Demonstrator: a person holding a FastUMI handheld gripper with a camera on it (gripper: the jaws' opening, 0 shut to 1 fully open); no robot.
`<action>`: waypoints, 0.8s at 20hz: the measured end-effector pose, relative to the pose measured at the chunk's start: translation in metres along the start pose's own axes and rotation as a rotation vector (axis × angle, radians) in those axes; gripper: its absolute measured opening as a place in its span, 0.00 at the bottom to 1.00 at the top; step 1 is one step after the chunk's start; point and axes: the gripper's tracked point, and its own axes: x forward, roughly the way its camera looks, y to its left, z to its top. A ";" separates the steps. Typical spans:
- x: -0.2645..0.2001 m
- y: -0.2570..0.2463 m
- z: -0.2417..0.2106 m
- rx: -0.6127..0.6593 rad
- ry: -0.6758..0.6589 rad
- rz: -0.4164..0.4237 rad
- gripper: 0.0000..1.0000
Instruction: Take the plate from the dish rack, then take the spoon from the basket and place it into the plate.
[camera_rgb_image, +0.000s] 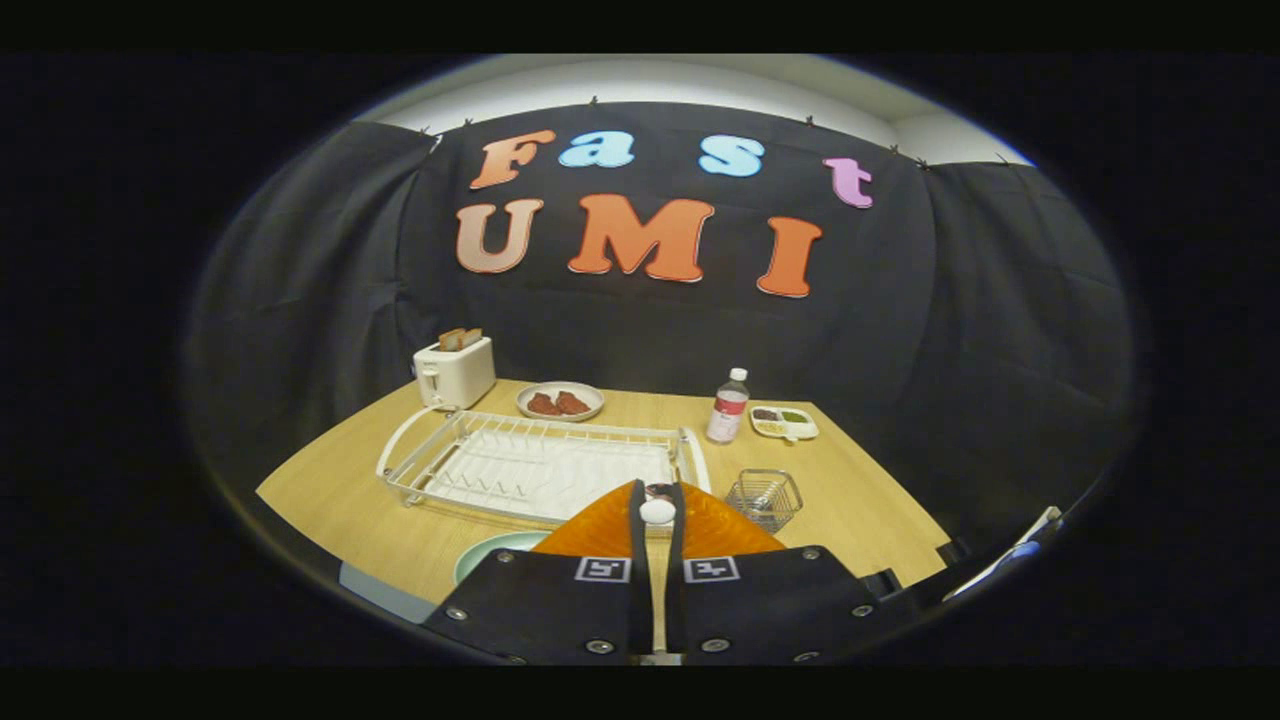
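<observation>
Up close, the tool (657, 512) pinches a spoon (657, 511) above the wooden table (860, 500).

dim booth | table evenly lit | fisheye-bent edges | soft focus

Light wooden table (330, 500) carries: white toaster (455, 372), plate of food (560, 401), white dish rack (535, 465), bottle (728, 406), divided snack tray (784, 422), wire basket (764, 499), pale green plate (495, 552).
</observation>
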 end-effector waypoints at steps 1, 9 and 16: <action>-0.005 0.008 -0.001 0.001 0.004 0.017 0.05; -0.003 0.055 -0.036 -0.011 0.077 0.128 0.05; 0.015 0.089 -0.073 -0.042 0.162 0.206 0.05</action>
